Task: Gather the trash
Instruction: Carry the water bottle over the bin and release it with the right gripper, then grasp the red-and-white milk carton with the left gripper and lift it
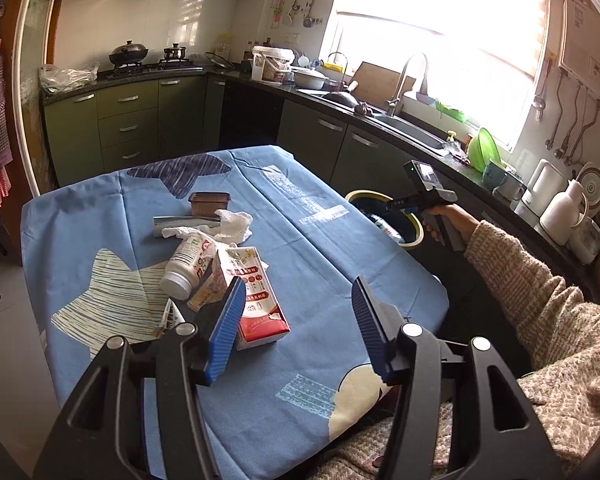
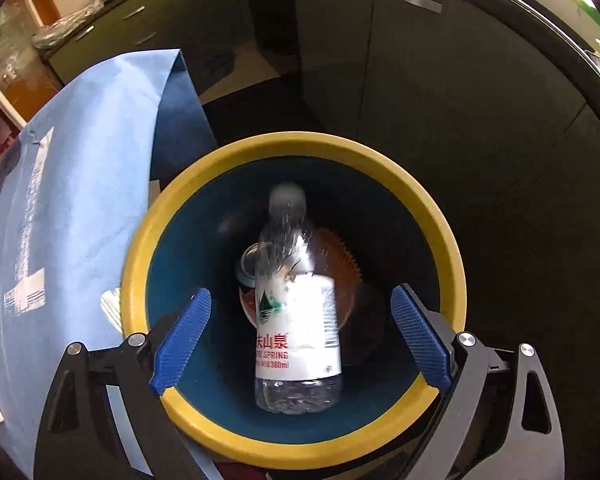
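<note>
Tablecloth in blue, printed with pale and dark star shapes, covers the table that fills the left wrist view. Beside its far right edge stands a bin with a yellow rim and dark blue inside. Within the bin's mouth is a clear water bottle, cap pointing away from the camera, white label with red lettering and a small green mountain mark; its upper half is blurred. It sits between the two blue pads of the right gripper, touching neither, and the jaws stand wide apart over the rim. Under the bottle lie a can and something brown with a ribbed edge.

On the cloth, a heap of trash remains: a red and white carton, a white bottle lying on its side, crumpled tissue, and a small brown tray. The left gripper hovers spread wide, its left pad just in front of the carton.
</note>
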Demonstrator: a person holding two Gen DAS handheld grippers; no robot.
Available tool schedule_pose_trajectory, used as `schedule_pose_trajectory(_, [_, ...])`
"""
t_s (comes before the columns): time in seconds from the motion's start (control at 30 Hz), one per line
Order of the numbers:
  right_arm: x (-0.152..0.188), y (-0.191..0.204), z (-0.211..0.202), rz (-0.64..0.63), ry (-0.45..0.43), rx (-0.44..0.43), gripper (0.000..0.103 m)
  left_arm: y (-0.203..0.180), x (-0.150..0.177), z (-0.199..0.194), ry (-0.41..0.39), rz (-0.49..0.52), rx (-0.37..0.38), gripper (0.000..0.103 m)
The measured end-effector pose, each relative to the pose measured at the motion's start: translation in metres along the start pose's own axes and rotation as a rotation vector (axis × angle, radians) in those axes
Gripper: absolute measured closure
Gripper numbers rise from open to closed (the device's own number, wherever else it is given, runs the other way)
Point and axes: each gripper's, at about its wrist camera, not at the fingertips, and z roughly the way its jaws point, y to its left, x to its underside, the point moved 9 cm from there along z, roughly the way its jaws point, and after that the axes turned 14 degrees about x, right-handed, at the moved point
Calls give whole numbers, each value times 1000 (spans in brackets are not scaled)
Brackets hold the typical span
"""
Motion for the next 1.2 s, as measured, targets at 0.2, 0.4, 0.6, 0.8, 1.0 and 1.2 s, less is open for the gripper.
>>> schedule_pose_trajectory(0.2, [24,-10,-43,139,-59,-150,14,6,14,37,95,-27,22,43])
schedule_pose_trajectory(0.4, [73,-21,-103,147,-184,-163,14,28,21,73,158,-100,-22,36])
schedule_pose_trajectory(0.6, [126,-17,-130,135,-198,-210,14,58,20,109,212,-161,-144,36])
schedule_pose_trajectory(0.8, [142,4,-137,114,-205,-273,14,87,21,125,257,-194,-309,36])
schedule_pose_trajectory(1.0, [136,15,-139,100,-234,-260,14,92,21,136,285,-182,-355,37])
schedule_pose_trajectory(1.2, [136,12,-140,110,-236,-277,14,94,21,145,308,-173,-369,48])
